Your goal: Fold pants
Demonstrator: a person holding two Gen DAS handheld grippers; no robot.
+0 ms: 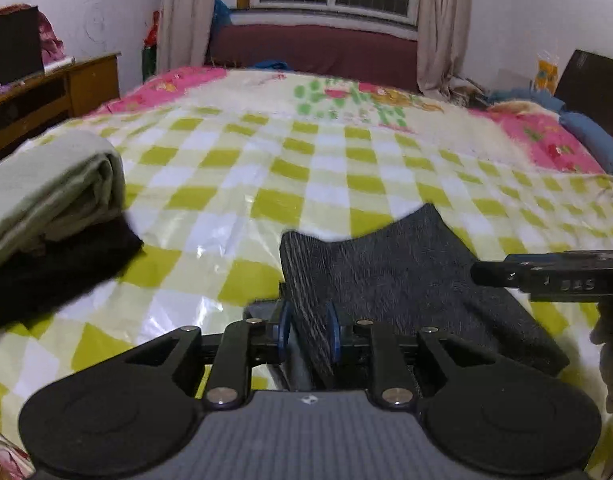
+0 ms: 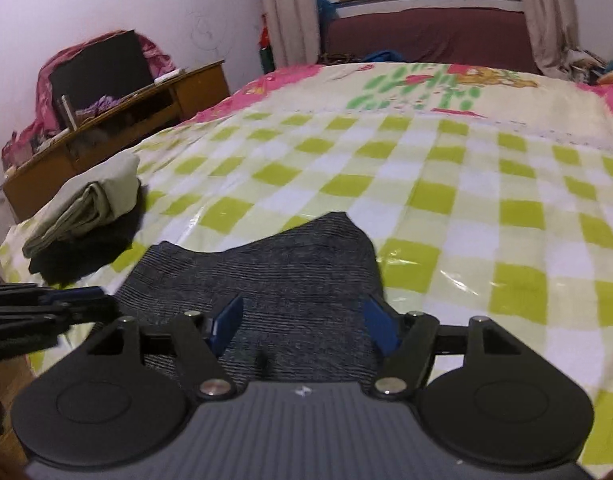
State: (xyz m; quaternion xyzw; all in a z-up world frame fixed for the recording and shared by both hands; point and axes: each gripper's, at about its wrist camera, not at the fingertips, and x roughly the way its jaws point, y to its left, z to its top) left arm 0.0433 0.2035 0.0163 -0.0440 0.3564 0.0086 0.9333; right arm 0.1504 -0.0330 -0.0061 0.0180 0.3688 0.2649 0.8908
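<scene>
The dark gray pants lie folded at the bottom middle of the frame, on the bed with its green and white checked cover. The left gripper has its blue pads close together, and a raised fold of the pants sits between them. The right gripper is spread wide above the pants and pinches nothing. At the left of the frame, a folded green cloth rests on a black cloth.
</scene>
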